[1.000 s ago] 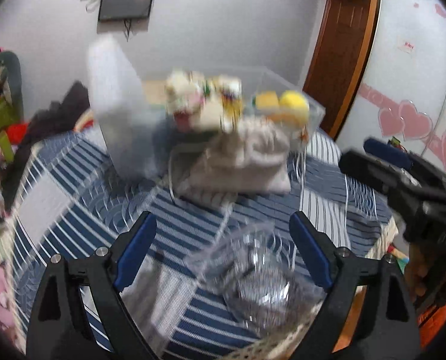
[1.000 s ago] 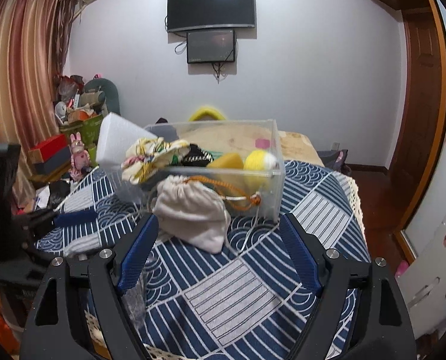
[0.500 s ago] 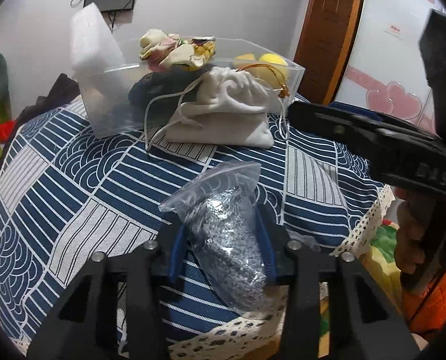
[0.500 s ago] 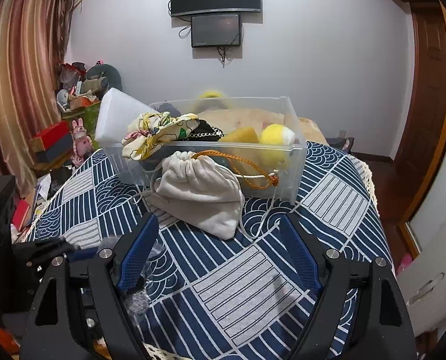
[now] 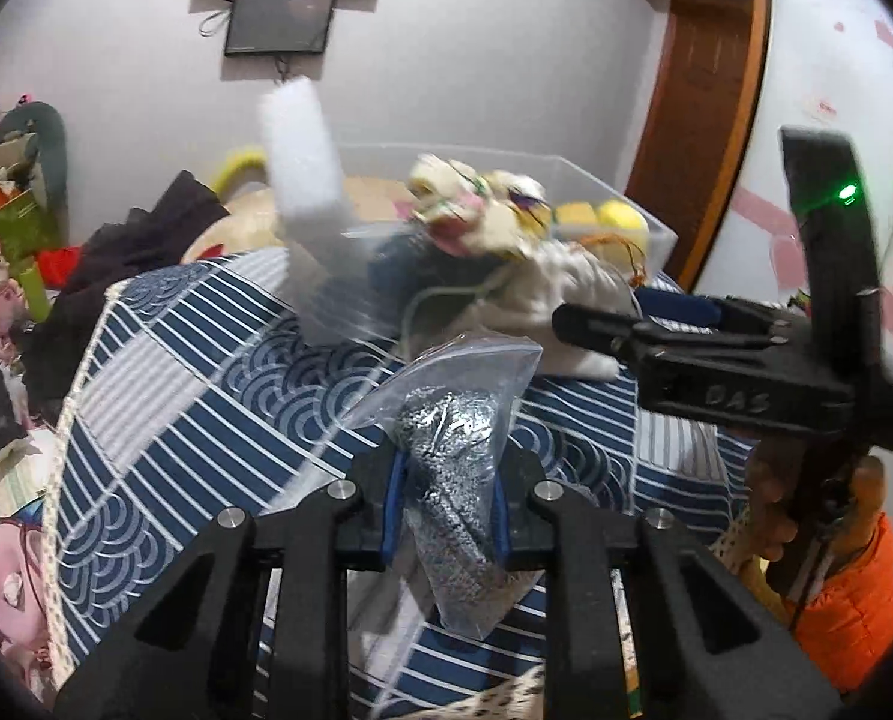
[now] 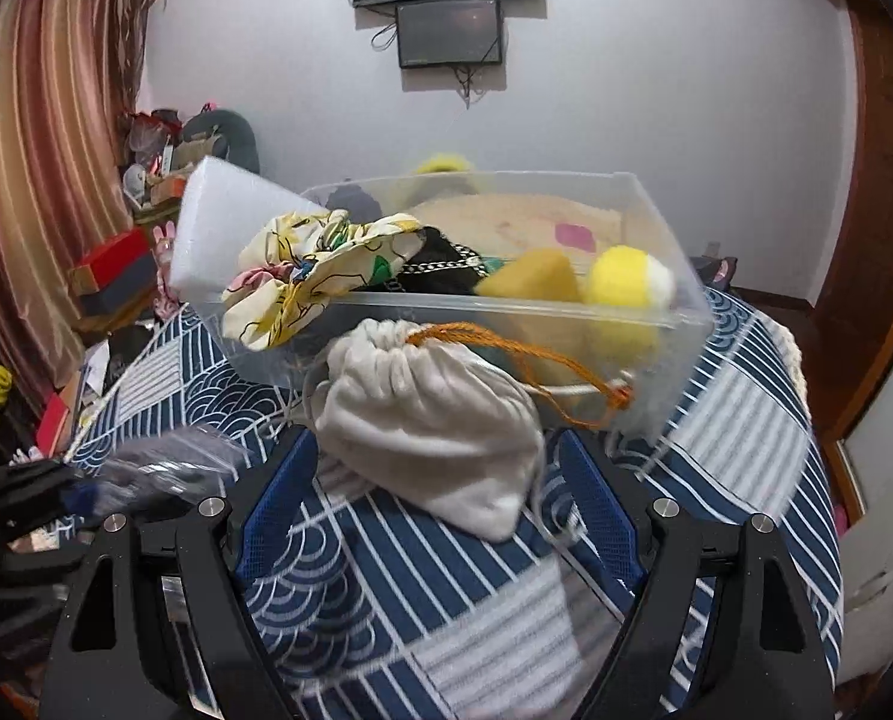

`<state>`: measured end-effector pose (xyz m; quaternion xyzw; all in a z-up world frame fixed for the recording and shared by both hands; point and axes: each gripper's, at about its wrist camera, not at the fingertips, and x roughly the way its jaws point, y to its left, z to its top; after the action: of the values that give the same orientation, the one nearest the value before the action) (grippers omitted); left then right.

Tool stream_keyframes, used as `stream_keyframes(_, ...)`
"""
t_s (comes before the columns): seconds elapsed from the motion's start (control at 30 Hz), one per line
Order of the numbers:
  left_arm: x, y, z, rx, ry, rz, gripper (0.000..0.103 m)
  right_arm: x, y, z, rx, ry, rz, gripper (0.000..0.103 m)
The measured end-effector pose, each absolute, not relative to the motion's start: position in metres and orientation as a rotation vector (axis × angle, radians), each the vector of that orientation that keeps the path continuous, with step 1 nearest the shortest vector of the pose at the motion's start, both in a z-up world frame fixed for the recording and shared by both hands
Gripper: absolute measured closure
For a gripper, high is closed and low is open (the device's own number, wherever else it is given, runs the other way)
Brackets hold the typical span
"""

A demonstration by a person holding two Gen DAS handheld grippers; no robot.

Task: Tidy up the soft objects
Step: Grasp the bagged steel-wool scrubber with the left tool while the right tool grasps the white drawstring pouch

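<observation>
Left hand-held gripper (image 5: 446, 501) — blue pads clamped on a clear zip bag (image 5: 455, 468) of grey granular fill, crinkled, held above the blue patterned surface (image 5: 206, 360).

Right hand-held gripper (image 6: 440, 498) — jaws spread wide, holding nothing, flanking a cream drawstring pouch (image 6: 428, 420) with an orange cord, lying on the surface against the clear plastic bin (image 6: 656, 324) of soft items.

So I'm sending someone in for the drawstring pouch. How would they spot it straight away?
Find the clear plastic bin on the blue patterned tablecloth. The drawstring pouch lies on the cloth against the bin's near wall, between the open right tool's fingers. It is plain off-white fabric, gathered at the neck, with an orange cord, unlike the zip bag of silvery material.
</observation>
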<state>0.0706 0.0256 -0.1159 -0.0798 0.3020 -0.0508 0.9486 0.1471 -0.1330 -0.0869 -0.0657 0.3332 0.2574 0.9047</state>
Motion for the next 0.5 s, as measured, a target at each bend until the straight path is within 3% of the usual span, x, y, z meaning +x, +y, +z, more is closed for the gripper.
stream_keyframes(0.23, 0.065, 0.042, -0.111, -0.212, 0.588, -0.099, 0.080, 0.164, -0.120, -0.098, -0.125, 0.768, 0.506, 0.023)
stream_keyframes(0.27, 0.065, 0.042, -0.111, -0.213, 0.586, -0.099, 0.080, 0.163, -0.121, -0.099, -0.118, 0.769, 0.505, 0.029)
stream_keyframes(0.37, 0.068, 0.039, -0.112, -0.211, 0.587, -0.101, 0.080, 0.163, -0.125, -0.102, -0.115, 0.786, 0.500, 0.059)
stream_keyframes(0.5, 0.067, 0.037, -0.111, -0.208, 0.586, -0.103, 0.080, 0.157, -0.133, -0.097, -0.114, 0.761, 0.492, 0.080)
